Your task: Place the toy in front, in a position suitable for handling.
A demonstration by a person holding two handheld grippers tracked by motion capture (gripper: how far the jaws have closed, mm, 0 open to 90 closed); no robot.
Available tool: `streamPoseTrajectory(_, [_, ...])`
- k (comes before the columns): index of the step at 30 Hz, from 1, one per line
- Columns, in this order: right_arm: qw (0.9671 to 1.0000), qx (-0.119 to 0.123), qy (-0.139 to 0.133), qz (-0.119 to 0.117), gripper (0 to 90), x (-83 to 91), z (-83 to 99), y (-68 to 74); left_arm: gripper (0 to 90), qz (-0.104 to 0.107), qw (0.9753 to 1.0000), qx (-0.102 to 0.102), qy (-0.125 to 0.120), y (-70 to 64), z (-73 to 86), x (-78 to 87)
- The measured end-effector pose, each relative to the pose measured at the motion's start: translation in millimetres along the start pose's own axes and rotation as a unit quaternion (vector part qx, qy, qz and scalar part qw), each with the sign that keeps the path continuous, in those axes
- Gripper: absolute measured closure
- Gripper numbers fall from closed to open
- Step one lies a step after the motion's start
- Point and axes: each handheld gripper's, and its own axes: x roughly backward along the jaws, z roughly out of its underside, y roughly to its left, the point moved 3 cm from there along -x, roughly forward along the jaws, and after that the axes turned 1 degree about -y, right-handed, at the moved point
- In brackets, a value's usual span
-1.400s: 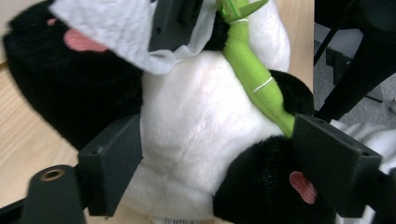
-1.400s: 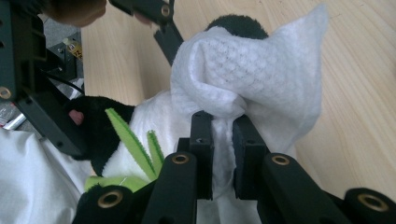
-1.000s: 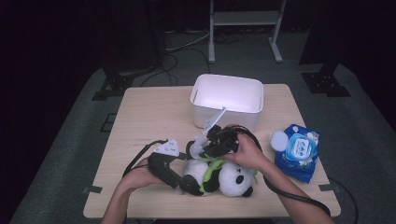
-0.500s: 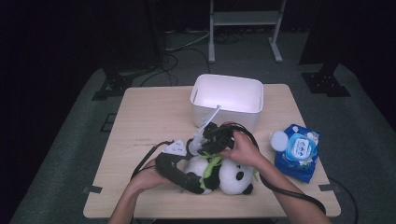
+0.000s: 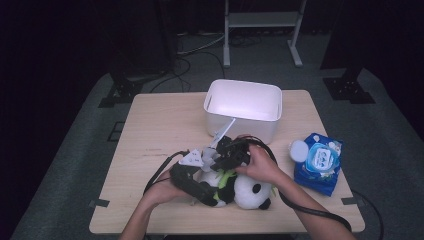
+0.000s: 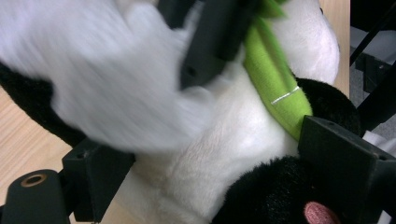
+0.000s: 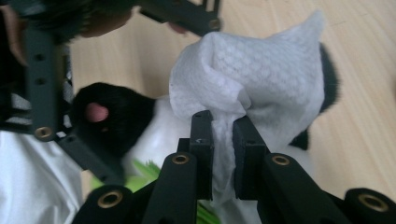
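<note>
At the near edge of the wooden table (image 5: pixel 150 130), lying on its side: a plush panda (image 5: pixel 240 187), soft long-pile fur in black and white, a green felt leaf strip (image 6: pixel 275 84) across the chest, a pink pad on one dark paw; clamped around the body, jaws spread wide on either flank, the left gripper (image 5: pixel 192 181); pinched in the right gripper (image 7: pixel 223 135), jaws nearly closed on it, a white wipe (image 7: pixel 261 79), thin, embossed with a fine dimpled weave, bunched into a loose crumple and pressed against the fur; judging by this, mid-wipe, cleaning of the toy underway with no way to tell how much fur is left; behind, a white plastic bin (image 5: pixel 245 107), rounded corners, smooth and empty-looking; to the right, a blue soft pack of wipes (image 5: pixel 320 162), glossy film, lid flipped open.
</note>
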Motion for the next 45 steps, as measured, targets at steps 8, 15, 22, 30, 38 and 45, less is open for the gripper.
streamPoseTrajectory(8, [0.9997,0.012,-0.004,-0.022,80.1,-4.0,2.4,15.4,10.2,0.001,1.0,-0.002,0.002,-1.0,-0.2,0.4])
streamPoseTrajectory(15, [0.998,-0.001,-0.001,-0.063,80.2,-5.7,7.6,22.0,10.2,0.003,1.0,-0.007,0.0,-1.6,-0.2,2.9])
streamPoseTrajectory(22, [0.9981,0.014,0.005,-0.061,80.0,-7.8,8.1,28.2,10.1,0.004,0.9999,-0.009,0.001,-2.0,0.3,3.0])
streamPoseTrajectory(30, [0.9991,0.007,-0.019,-0.037,79.0,2.5,7.7,20.7,10.2,0.019,0.9995,-0.011,-0.021,1.5,-1.5,20.9])
streamPoseTrajectory(38, [0.9989,-0.001,-0.015,-0.045,78.8,2.8,9.4,17.9,10.1,-0.007,0.9995,-0.009,-0.029,14.8,6.9,52.7])
streamPoseTrajectory(45, [0.9983,0.011,-0.004,-0.057,78.2,-9.9,-2.0,27.1,10.1,0.002,0.9998,0.003,-0.018,19.3,15.6,48.5])
